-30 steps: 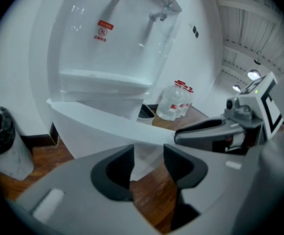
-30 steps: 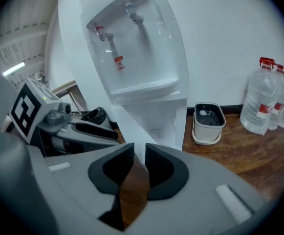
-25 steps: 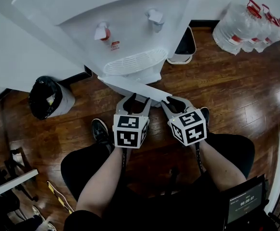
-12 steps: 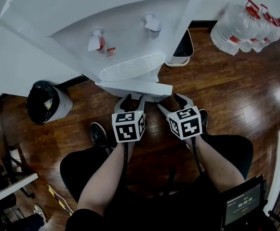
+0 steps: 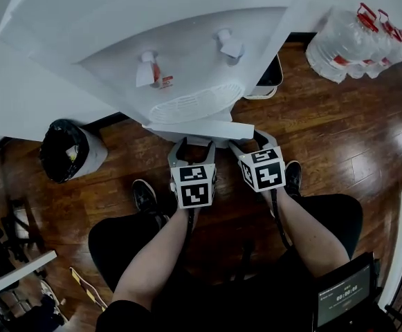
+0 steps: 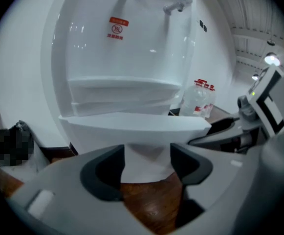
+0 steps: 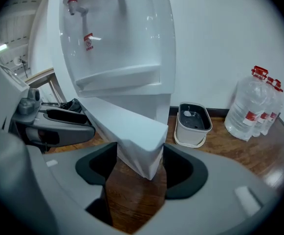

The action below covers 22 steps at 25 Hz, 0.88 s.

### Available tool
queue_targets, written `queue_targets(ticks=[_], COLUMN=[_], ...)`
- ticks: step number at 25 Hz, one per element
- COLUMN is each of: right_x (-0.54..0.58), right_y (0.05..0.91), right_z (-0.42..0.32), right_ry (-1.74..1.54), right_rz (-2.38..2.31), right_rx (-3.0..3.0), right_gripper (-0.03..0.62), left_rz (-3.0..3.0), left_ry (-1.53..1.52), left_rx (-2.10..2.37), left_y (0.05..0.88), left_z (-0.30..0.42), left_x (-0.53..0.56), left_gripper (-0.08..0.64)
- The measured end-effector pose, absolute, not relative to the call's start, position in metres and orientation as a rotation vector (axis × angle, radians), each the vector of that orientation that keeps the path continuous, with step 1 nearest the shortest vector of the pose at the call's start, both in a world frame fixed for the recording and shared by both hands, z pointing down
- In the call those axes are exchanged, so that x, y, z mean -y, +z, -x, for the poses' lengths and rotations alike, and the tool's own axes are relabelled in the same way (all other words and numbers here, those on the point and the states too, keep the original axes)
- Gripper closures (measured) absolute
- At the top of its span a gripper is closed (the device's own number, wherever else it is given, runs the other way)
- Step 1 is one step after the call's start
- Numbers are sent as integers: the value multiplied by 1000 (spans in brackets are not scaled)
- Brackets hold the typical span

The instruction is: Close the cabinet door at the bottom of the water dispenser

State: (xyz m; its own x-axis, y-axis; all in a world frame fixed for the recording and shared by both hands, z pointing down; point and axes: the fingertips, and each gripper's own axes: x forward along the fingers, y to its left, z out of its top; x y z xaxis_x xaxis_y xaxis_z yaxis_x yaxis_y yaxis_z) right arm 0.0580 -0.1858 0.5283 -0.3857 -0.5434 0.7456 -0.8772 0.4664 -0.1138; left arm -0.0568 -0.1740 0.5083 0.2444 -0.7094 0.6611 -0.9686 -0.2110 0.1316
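**Door** (image 5: 199, 130): white panel at the foot of the dispenser (image 5: 187, 40), low in front of the person. It stands ajar, swung out from the cabinet at an angle. From the head view only its top edge shows, as a pale slab just under the drip grille (image 5: 197, 102). Plain face, square corner, no handle to be seen.

**Left gripper** (image 5: 190, 142): at the door's edge, jaws opening. The door's face fills the gap between them, and the pads are not clamped on it.

**Right gripper** (image 5: 254, 141): beside the left, at the door's free corner, jaws closing a little from wide. The corner sits in the gap, ungripped.

**Dispenser front**: glossy white, curved recess, two taps, the left one red (image 5: 147, 66), with a small red label near it.

**Floor** (image 5: 339, 130): dark wood planks, glossy.

**Room**: white walls. A bin (image 5: 66, 151) with a black liner stands left of the dispenser. A white tub (image 5: 264, 76) with a dark inside stands on its right. Clear water bottles (image 5: 356, 37) with red caps cluster by the far wall. Dark shoes (image 5: 145, 194) rest on the planks below the grippers.
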Motion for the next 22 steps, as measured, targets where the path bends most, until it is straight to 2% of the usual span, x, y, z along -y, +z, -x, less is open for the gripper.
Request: queue_targets(ticks=[22], right_x=[237], right_y=[521], right_z=[-60], right_ry=[483], right_rz=[-1151], right_rx=[2124], right_gripper=[304], left_rz=[-1864], left_ry=[529], left_rx=[1449], left_y=[528], left_z=[48], left_x=[197], left_gripper=[288])
